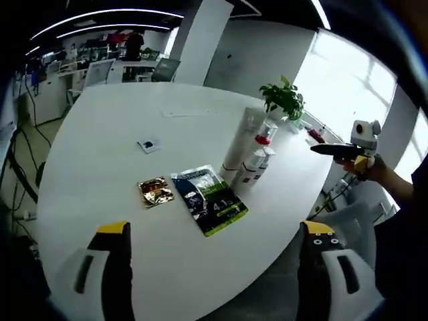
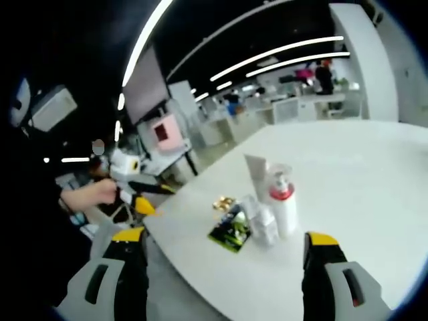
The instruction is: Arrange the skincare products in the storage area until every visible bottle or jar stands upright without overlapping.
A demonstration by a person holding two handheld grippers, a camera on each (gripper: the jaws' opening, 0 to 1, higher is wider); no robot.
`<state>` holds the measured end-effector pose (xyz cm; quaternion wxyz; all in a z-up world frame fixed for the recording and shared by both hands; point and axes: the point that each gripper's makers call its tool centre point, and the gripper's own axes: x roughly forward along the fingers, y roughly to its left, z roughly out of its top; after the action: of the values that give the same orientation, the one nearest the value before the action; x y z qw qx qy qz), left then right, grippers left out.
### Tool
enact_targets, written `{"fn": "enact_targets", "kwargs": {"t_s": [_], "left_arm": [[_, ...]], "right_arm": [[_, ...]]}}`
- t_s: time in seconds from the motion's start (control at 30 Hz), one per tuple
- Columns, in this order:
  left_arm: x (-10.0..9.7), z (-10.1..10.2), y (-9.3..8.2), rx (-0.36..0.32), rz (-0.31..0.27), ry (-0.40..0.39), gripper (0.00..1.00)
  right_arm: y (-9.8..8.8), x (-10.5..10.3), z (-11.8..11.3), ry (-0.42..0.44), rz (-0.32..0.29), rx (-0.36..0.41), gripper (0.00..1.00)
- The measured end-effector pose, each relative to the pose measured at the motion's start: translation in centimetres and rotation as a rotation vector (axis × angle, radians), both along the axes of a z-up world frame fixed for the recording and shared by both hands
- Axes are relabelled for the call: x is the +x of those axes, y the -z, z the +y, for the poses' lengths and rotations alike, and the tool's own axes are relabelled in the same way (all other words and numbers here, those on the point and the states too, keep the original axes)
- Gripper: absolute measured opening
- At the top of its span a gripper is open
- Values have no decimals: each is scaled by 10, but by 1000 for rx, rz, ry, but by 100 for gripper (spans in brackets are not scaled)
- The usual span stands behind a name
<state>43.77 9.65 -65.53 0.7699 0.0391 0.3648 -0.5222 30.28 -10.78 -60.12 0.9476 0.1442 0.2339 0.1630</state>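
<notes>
Left gripper (image 1: 217,251) and right gripper (image 2: 224,257): each 2 grey jaws, black-faced, yellow-tipped; person's sleeve (image 1: 408,221) dark.

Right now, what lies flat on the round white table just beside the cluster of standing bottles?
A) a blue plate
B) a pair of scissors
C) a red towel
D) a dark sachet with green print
D: a dark flat sachet with green print lies on the round white table, next to the tall white tube and the red-capped white bottles, with a small gold foil packet beside it.

table (image 1: 134,114) white | pouch (image 1: 208,198) dark blue-green | sachet (image 1: 156,191) gold | pump bottle (image 2: 283,204) white, red collar
</notes>
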Motion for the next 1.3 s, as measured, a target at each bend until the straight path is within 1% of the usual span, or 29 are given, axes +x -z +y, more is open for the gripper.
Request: {"fn": "enact_targets", "kwargs": {"t_s": [0.17,0.23,0.33,0.47,0.6,0.7,0.83,0.97,1.07,1.2,1.3], "left_arm": [[-4,11,-3,23,-10,-3,99],[-5,12,-3,27,-6,-1,99],[-4,13,-7,23,-9,-7,99],[-4,14,-10,30,-20,-1,99],[-6,13,-10,27,-15,3,99],[-5,9,-7,39,-18,13,99],[4,4,-4,51,-26,15,99],[15,-2,-8,47,-37,15,99],[21,-7,-9,44,-37,18,99],[32,-16,-9,59,-54,38,99],[40,-20,-9,59,-57,41,99]], "right_arm": [[-2,-7,3,9,-5,4,99],[-1,-11,4,5,0,-6,99],[2,-14,3,3,7,-20,99],[2,-14,1,14,4,-14,99],[2,-14,3,13,4,-15,99],[2,-14,5,7,5,-16,99],[3,-15,4,13,10,-17,99],[4,-14,2,29,11,-5,99],[5,-14,-1,24,18,-13,99],[6,-10,-8,50,15,2,99],[10,-7,-8,50,25,1,99]]}}
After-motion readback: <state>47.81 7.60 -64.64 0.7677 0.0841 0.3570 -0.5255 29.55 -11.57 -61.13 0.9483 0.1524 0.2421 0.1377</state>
